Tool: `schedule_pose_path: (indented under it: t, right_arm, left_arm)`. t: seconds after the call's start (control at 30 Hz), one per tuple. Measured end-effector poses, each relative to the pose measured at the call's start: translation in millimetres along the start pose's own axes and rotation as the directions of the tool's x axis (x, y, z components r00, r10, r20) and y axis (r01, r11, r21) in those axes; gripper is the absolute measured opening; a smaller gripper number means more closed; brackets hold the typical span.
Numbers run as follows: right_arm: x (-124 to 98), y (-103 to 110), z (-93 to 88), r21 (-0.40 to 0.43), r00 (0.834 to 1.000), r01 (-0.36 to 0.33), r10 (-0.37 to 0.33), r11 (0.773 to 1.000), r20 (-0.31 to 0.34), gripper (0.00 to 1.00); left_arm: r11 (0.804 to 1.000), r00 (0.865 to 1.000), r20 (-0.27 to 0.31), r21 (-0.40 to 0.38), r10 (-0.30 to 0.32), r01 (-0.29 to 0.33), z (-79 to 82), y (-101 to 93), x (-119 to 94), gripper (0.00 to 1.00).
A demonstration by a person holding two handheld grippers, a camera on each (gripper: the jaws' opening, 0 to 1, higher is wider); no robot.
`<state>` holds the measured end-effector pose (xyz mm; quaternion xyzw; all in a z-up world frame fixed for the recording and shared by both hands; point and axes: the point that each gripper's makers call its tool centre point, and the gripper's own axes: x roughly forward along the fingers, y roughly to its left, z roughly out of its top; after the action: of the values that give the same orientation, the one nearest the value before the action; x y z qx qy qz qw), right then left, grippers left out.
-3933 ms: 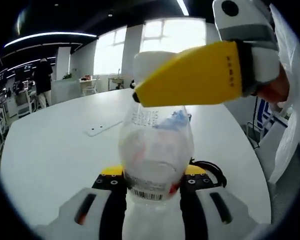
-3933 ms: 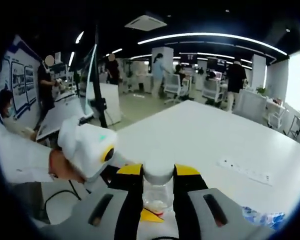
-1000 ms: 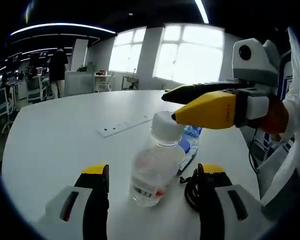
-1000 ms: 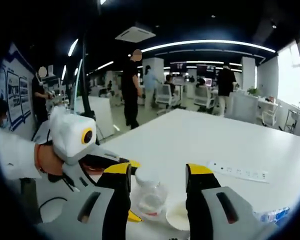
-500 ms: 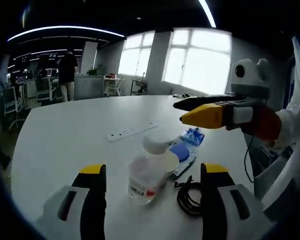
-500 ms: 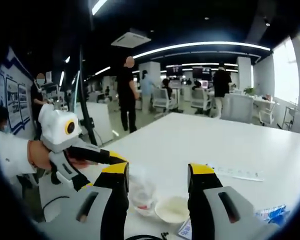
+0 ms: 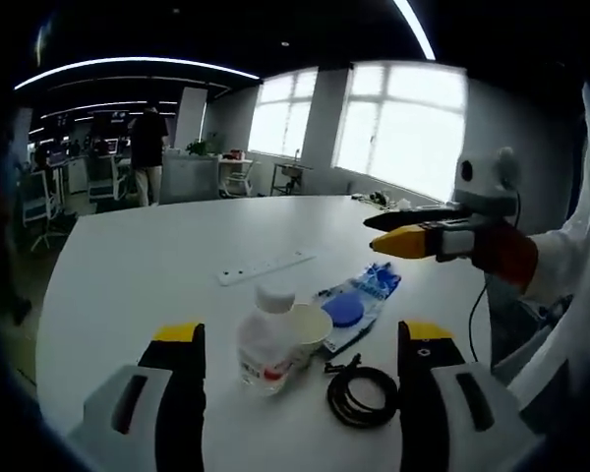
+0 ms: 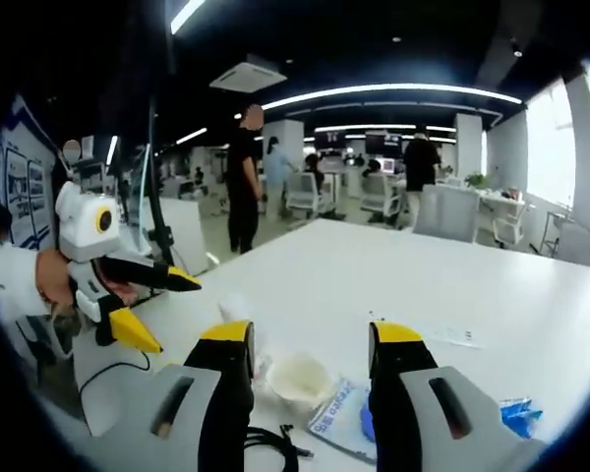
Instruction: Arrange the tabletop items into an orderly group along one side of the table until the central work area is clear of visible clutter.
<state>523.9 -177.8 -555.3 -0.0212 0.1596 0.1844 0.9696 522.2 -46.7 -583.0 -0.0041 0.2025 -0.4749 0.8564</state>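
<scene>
A clear plastic bottle point(image 7: 264, 342) with a white cap stands on the white table point(image 7: 138, 285), touching a white paper cup point(image 7: 311, 328) on its right. A blue wrapped packet point(image 7: 360, 294) lies just behind the cup, and a coiled black cable point(image 7: 358, 395) lies in front. My left gripper point(image 7: 302, 334) is open, drawn back from the bottle and cup. My right gripper point(image 7: 372, 234) hovers open above the packet's far end. In the right gripper view the cup point(image 8: 297, 378), packet point(image 8: 342, 407) and cable point(image 8: 271, 442) lie before my open right gripper point(image 8: 312, 334), with the left gripper point(image 8: 177, 317) open at the left.
A white power strip point(image 7: 265, 267) lies farther out on the table. The table's curved edge point(image 7: 54, 324) runs along the left. People and office chairs point(image 8: 383, 197) are in the room beyond. A white sleeve point(image 7: 570, 285) is at the right.
Both grippers, shut on the bottle 3.9 s ago, have opened and pulled back and apart. The bottle now stands free beside the cup.
</scene>
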Motion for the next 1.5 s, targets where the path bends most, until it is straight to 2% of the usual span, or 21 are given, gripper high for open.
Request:
schedule_pose_path:
  t: [0.2,0.5,0.7,0.77,0.83,1.13,1.2,1.23,1.5]
  right_arm:
    - [-21.4,-12.3,-19.6,0.005,0.999,0.03,-0.03,1.0,-0.04,0.44]
    - [-42.8,-14.0,-44.8,0.009,0.994,0.042,-0.041,0.999,-0.096,0.45]
    - [-52.2,-8.5,-68.6,0.036,0.988,0.033,-0.027,0.999,-0.154,0.51]
    - [-55.2,-6.2,-81.3,0.038,0.979,0.033,-0.025,0.999,-0.202,0.52]
    - [-56.6,-4.7,-84.2,0.045,0.981,0.035,-0.026,0.998,-0.194,0.52]
    - [-57.5,6.0,-109.8,0.071,0.967,0.027,-0.008,0.997,-0.253,0.54]
    - [-55.2,8.8,-118.6,0.087,0.962,0.024,0.001,0.996,-0.273,0.57]
    - [-54.8,11.3,-127.0,0.1,0.952,0.02,0.012,0.995,-0.305,0.57]
    - [-42.7,17.5,-155.3,0.106,0.933,0.015,0.024,0.994,-0.359,0.53]
  left_arm:
    - [0.999,1.0,0.001,-0.029,0.03,-0.03,-4.9,-12.1,-7.5,0.83]
    - [0.998,0.999,-0.042,-0.049,0.032,-0.034,-27.4,-35.0,-11.0,0.83]
    - [0.996,0.998,-0.059,-0.075,0.032,-0.036,-40.5,-47.3,-11.9,0.83]
    - [0.996,0.997,-0.071,-0.08,0.033,-0.039,-45.9,-50.2,-11.3,0.83]
    - [0.996,0.996,-0.082,-0.084,0.035,-0.042,-51.5,-52.0,-10.9,0.82]
    - [0.991,0.991,-0.131,-0.12,0.036,-0.052,-76.5,-59.9,-7.4,0.83]
    - [0.991,0.987,-0.154,-0.121,0.042,-0.061,-84.8,-60.5,-5.6,0.83]
    - [0.99,0.986,-0.162,-0.13,0.043,-0.064,-89.5,-60.3,-3.6,0.82]
    - [0.983,0.98,-0.199,-0.171,0.032,-0.067,-112.3,-63.4,11.1,0.81]
